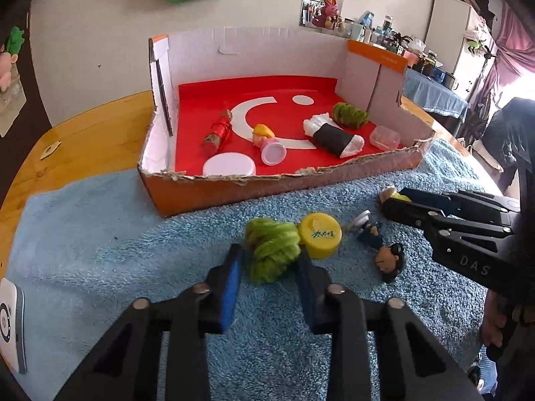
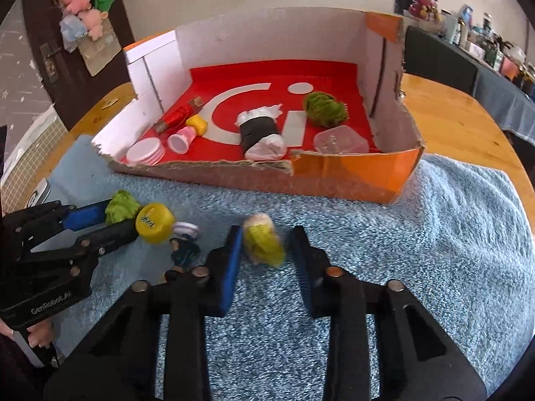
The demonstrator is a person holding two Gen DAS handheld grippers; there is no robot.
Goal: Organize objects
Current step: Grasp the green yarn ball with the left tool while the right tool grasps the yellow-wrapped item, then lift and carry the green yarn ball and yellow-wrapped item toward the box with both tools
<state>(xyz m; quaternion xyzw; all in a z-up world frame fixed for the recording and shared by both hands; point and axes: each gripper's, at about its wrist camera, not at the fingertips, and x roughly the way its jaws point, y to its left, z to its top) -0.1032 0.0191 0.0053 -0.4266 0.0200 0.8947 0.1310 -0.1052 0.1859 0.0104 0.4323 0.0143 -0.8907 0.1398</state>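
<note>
A green yarn ball (image 1: 271,249) lies on the blue towel (image 1: 133,250), and my left gripper (image 1: 271,254) is shut on it, one blue pad on each side. A yellow cap (image 1: 320,235) touches the ball's right side. Right of the cap lie a small dark-blue figure (image 1: 369,230) and a dark-haired toy head (image 1: 389,262). In the right wrist view, my right gripper (image 2: 267,234) is shut on a yellow-haired toy figure (image 2: 262,242), which is blurred. In the left wrist view the right gripper (image 1: 389,200) comes in from the right edge.
An orange cardboard box (image 1: 234,190) with a red floor stands behind the towel. It holds a red cracker (image 1: 220,130), a white lid, a pink cup toy, a black-wrapped roll (image 1: 334,137), another green yarn ball and a clear container (image 1: 384,137). The wooden table (image 1: 83,140) carries it all.
</note>
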